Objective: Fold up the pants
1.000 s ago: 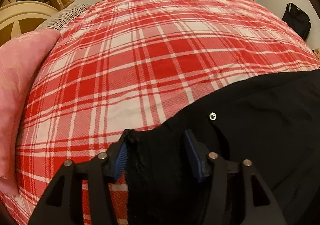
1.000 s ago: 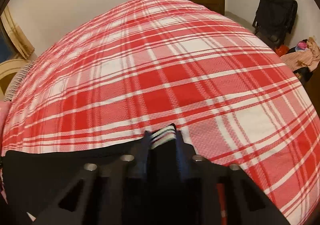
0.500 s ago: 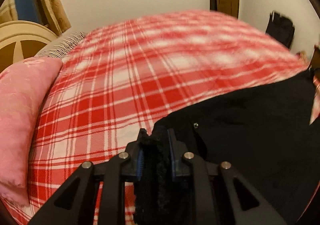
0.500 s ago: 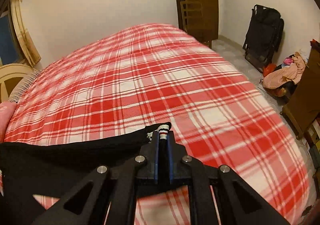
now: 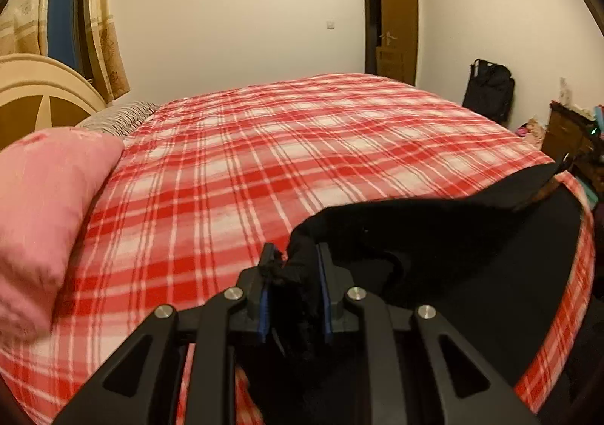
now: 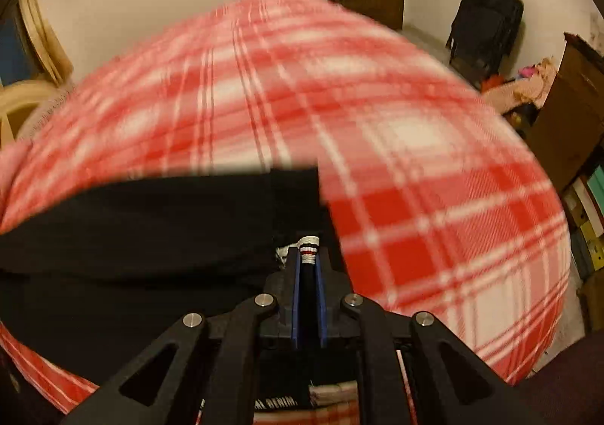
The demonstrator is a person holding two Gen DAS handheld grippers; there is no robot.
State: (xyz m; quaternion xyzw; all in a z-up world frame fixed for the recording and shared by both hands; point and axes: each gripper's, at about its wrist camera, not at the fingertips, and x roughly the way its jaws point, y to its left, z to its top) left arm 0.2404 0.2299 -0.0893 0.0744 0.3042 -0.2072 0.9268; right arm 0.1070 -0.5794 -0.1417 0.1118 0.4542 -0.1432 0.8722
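Black pants fill lower right of left wrist view, draped over red plaid bedspread, one edge stretched taut toward right frame edge. Left tongs, bottom centre, have just closed and now clench bunched black fabric. Right tongs, bottom centre of blurred right wrist view, clench striped waistband edge; pants spread across lower left. Pink pillow at left. Judgement: fold barely started; both ends gripped and raised, no crease visible, laying over and flattening remain.
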